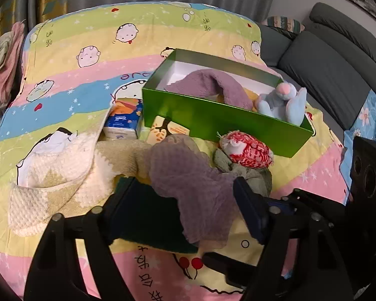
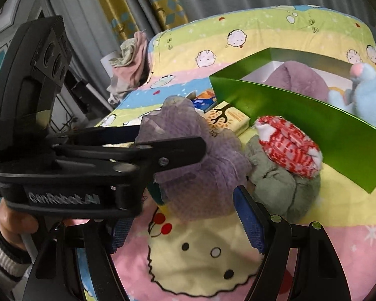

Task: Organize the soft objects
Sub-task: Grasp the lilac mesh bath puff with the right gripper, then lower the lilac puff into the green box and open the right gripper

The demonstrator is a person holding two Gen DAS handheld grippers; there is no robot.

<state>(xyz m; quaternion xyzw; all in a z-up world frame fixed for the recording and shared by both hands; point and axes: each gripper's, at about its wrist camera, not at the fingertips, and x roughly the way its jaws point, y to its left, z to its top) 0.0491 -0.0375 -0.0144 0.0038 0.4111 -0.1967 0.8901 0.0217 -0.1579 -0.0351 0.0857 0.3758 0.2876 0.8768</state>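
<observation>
The purple mesh cloth (image 1: 188,188) lies crumpled on the bed (image 1: 313,175), near the bed's front edge and in front of the green box's (image 1: 225,123) long side, draped partly over a dark green cloth (image 1: 148,215) and against a cream towel (image 1: 62,183). It looks thin, light and limp, so it should bunch up easily and trail when lifted; a pinch on its thick gathered middle seems safer than on a loose hem. The left gripper (image 1: 183,200) straddles that bunched part, its jaws only partly closed; whether the pads already press the fabric is not clear. The right gripper (image 2: 185,220) stands open just short of the cloth's near edge, holding nothing. A red-and-white bundle (image 1: 247,153) and a grey-green cloth (image 1: 253,175) sit beside it, touching the cloth's right side.
</observation>
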